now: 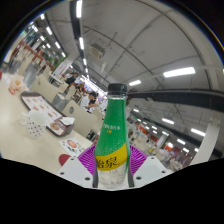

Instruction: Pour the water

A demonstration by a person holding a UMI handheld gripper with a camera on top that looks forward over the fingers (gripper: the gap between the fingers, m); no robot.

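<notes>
Claw point(112, 165) clamped on slim clear-plastic bottle point(114, 135), green label, dark cap; purple pads point(92, 157) pressing sides.

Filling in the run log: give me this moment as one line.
task: pour water | gripper: shut on bottle | bottle: upright, cap on, lifted | pour: not begun

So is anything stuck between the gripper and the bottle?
No. The green bottle already stands right between the gripper fingers, its yellow label against the purple pads, and nothing else sits between them. Whether the pads press it cannot be told. No cup to pour into shows ahead, only tables off beyond.
</notes>
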